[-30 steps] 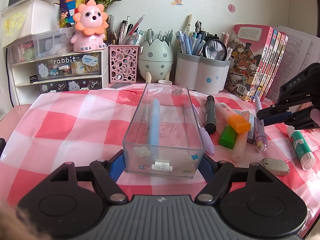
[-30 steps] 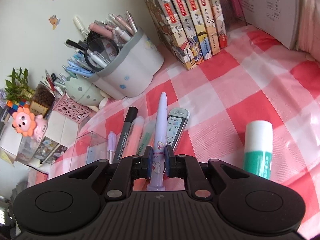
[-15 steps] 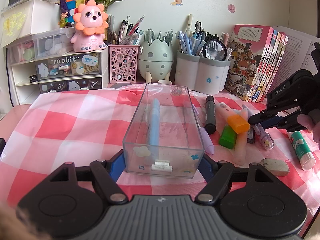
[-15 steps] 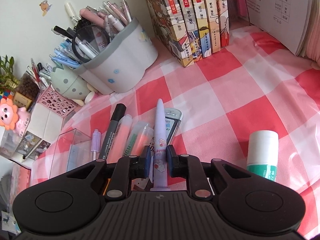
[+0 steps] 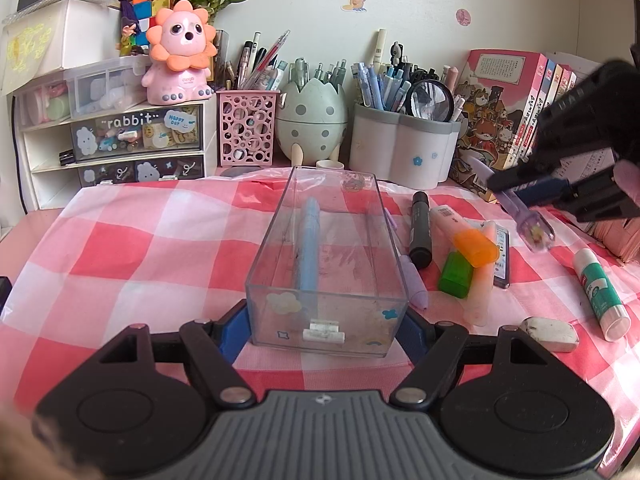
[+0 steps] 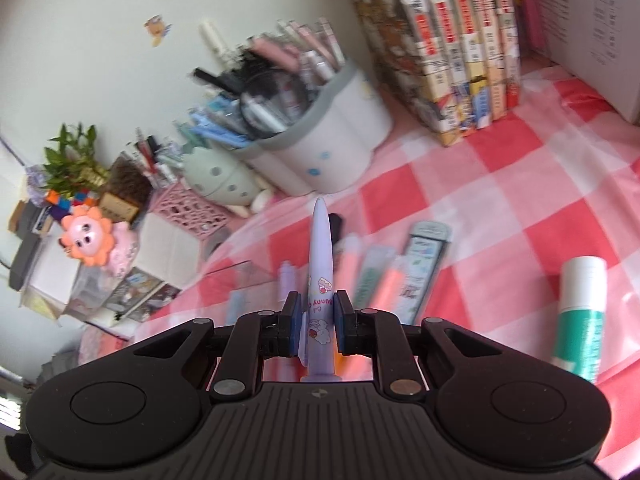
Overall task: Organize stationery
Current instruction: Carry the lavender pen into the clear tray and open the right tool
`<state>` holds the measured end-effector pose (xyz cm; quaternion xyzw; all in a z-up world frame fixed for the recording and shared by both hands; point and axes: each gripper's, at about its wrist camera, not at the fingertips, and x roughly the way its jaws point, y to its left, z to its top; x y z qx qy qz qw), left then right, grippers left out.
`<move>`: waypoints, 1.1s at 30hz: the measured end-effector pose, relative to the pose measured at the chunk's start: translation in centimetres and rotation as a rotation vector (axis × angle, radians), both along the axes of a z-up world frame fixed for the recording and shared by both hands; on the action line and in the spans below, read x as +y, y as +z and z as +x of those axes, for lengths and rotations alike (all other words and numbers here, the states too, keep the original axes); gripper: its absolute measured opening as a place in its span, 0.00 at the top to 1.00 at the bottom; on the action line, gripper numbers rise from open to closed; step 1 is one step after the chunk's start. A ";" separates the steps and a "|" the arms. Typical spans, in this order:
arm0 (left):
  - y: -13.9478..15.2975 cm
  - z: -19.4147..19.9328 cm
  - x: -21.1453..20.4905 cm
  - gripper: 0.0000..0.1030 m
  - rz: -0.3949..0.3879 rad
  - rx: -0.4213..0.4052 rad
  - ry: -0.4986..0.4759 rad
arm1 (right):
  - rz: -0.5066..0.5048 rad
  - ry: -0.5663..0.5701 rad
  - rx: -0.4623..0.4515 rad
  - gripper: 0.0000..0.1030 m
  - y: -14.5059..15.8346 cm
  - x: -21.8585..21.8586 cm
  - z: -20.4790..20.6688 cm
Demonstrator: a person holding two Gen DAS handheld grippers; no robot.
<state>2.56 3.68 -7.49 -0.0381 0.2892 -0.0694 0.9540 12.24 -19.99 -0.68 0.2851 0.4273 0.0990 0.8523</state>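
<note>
My left gripper (image 5: 324, 322) is shut on the near end of a clear plastic box (image 5: 280, 248) that stands on the pink checked cloth. A light blue pen (image 5: 307, 248) lies inside the box. My right gripper (image 6: 317, 312) is shut on a lilac pen with cartoon prints (image 6: 320, 264) and holds it in the air, tip forward. In the left wrist view that right gripper (image 5: 536, 188) hovers with the lilac pen (image 5: 528, 220) over the items to the right of the box.
Right of the box lie a black marker (image 5: 420, 228), orange-capped (image 5: 468, 236) and green-capped (image 5: 456, 272) highlighters, another lilac pen (image 5: 414, 280), a lead case (image 5: 502, 256), a glue stick (image 5: 598, 284) and an eraser (image 5: 550, 334). Pen cups (image 5: 404, 152), books (image 5: 516, 120) and drawers (image 5: 136, 136) line the back.
The right gripper has lifted the lilac pen off the cloth and carried it up and back, away from the pile. The left gripper and the box have stayed still.
</note>
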 end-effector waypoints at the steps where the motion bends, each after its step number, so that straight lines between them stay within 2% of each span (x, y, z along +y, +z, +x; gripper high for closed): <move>1: 0.0 0.0 0.0 0.52 0.000 0.000 0.000 | 0.005 0.015 -0.001 0.85 0.2 0.6 0.1; 8: 0.0 0.0 0.0 0.52 0.000 0.000 0.000 | 0.033 0.090 0.022 0.85 0.3 4.6 0.8; 16: 0.0 -0.1 0.0 0.52 -0.006 -0.001 -0.001 | 0.012 0.129 0.059 0.85 -0.4 8.2 1.6; 30: 0.0 -0.1 0.1 0.52 -0.008 -0.001 -0.001 | -0.097 0.109 0.078 0.85 -1.2 11.5 2.7; 33: 0.0 -0.1 0.1 0.52 -0.009 0.000 -0.001 | -0.093 0.104 0.084 0.80 -1.3 11.6 2.8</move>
